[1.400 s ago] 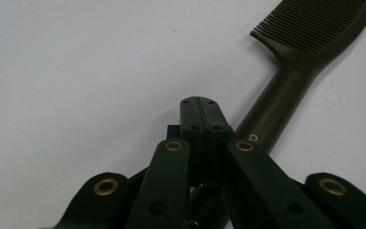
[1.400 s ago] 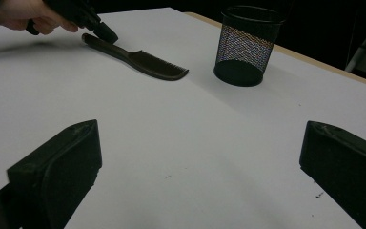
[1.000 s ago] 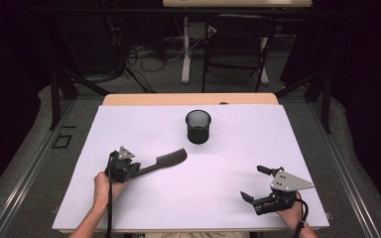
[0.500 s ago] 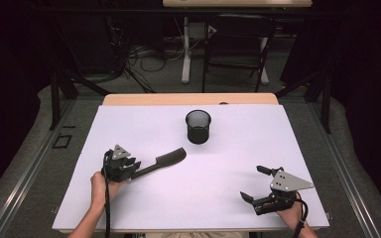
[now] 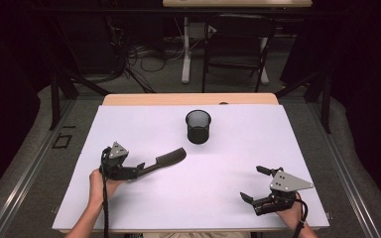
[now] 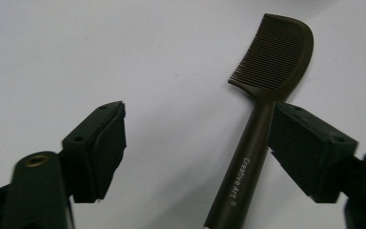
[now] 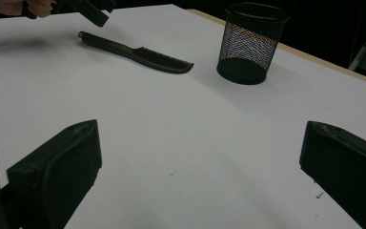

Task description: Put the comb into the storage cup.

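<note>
Left tool (image 5: 140, 167) open, jaws astride handle of dark comb (image 5: 164, 160) lying flat near bench's (image 5: 129, 124) left-front area, prob. set up to grasp. Right tool (image 5: 256, 183) open, empty, idle at right-front corner. Mesh cup (image 5: 198, 127) upright toward far edge, centre.

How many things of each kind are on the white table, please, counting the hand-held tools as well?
Comb: 1
Mesh cup: 1
Hand-held tools: 2, the left tool and the right tool
Total: 4
</note>
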Motion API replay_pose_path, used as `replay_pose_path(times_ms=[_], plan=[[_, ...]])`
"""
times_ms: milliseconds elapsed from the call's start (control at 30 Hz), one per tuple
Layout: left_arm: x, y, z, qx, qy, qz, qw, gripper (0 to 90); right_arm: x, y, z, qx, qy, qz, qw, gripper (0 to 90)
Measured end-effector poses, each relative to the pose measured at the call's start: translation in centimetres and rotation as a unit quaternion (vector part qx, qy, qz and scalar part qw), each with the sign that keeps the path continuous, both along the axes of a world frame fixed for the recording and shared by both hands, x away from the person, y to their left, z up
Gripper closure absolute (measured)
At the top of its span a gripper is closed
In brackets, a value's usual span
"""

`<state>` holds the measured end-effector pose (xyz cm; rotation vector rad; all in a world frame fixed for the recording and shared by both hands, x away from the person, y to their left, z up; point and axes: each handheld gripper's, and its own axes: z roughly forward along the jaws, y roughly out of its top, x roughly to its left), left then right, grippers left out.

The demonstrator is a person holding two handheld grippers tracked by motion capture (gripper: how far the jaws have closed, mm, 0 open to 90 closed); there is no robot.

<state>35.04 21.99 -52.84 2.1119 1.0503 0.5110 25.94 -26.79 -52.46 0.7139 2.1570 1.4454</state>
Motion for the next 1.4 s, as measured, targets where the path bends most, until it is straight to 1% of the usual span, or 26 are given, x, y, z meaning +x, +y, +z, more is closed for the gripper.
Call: replay_pose_path(times_ms=[33,100,133,167,233,333,433,500,567,600,667,733,767,900,1033,1133,1167,1200,1300,1333,1400], plan=[[0.0,0.0,0.1,-0.001,-0.001,-0.003,1.0000,17.2,0.0,0.0,0.0,0.000,-0.001,0.000,1.0000,0.0],[-0.1,0.0,0.2,-0.002,-0.006,-0.005,1.0000,15.5,0.0,0.0,0.1,0.001,-0.002,0.000,1.0000,0.0],[-0.2,0.1,0.3,-0.004,-0.011,-0.010,0.9999,14.6,0.0,0.0,0.1,0.001,-0.001,0.001,1.0000,0.0],[-0.3,0.1,0.4,0.000,-0.012,-0.013,0.9998,13.4,0.0,0.0,0.1,0.002,0.000,0.001,1.0000,0.0],[-0.3,0.1,0.5,-0.003,-0.016,-0.018,0.9997,10.1,0.0,0.0,0.1,0.003,-0.001,0.001,1.0000,0.0],[-0.5,0.0,0.6,0.001,-0.025,-0.025,0.9994,6.4,0.0,0.0,0.1,0.005,-0.001,0.002,1.0000,0.0],[-0.6,-0.1,0.8,-0.001,-0.031,-0.032,0.9990,3.0,0.0,0.1,0.2,0.005,-0.001,0.001,1.0000,0.0],[-0.6,-0.2,0.8,0.001,-0.031,-0.038,0.9988,0.1,0.0,0.1,0.2,0.006,-0.001,0.001,1.0000,0.0],[-0.6,-0.3,0.8,0.007,-0.030,-0.047,0.9984,0.1,0.1,0.1,0.2,0.005,-0.001,0.001,1.0000,0.0],[-0.6,-0.4,0.8,0.007,-0.030,-0.047,0.9984,0.1,0.1,0.1,0.2,0.004,0.000,0.002,1.0000,0.0],[-0.5,-0.6,0.8,0.008,-0.027,-0.058,0.9979,0.1,0.1,0.1,0.1,0.003,0.000,0.003,1.0000,0.0],[-0.6,-0.7,0.9,0.012,-0.027,-0.062,0.9976,0.0,0.1,0.1,0.1,0.004,0.001,0.003,1.0000,0.0],[-0.6,-0.8,1.0,0.015,-0.027,-0.069,0.9971,0.1,0.1,0.1,0.1,0.004,0.001,0.004,1.0000,0.0],[-0.6,-1.1,1.1,0.022,-0.027,-0.077,0.9964,0.1,0.1,0.1,0.2,0.005,0.001,0.004,1.0000,0.0],[-0.5,-1.2,1.3,0.023,-0.026,-0.087,0.9956,0.1,0.1,0.2,0.2,0.005,-0.001,0.006,1.0000,0.0],[-0.4,-1.4,1.3,0.029,-0.021,-0.094,0.9949,0.1,0.3,0.3,0.1,0.005,0.000,0.007,1.0000,0.0],[-0.4,-1.4,1.3,0.029,-0.016,-0.097,0.9947,0.1,0.3,0.3,0.1,0.004,0.002,0.006,1.0000,0.0],[-0.4,-1.5,1.3,0.030,-0.014,-0.097,0.9947,0.1,0.3,0.3,0.0,0.004,0.001,0.006,1.0000,0.0],[-0.2,-1.7,1.3,0.035,-0.011,-0.105,0.9937,0.1,0.2,0.3,0.1,0.009,-0.002,0.007,0.9999,0.0],[-0.2,-1.7,1.3,0.034,-0.010,-0.106,0.9937,0.1,0.2,0.3,0.1,0.008,0.003,0.009,0.9999,0.0],[-0.1,-1.8,1.3,0.037,-0.008,-0.110,0.9933,0.1,0.2,0.4,0.0,0.005,0.006,0.009,0.9999,0.0]])
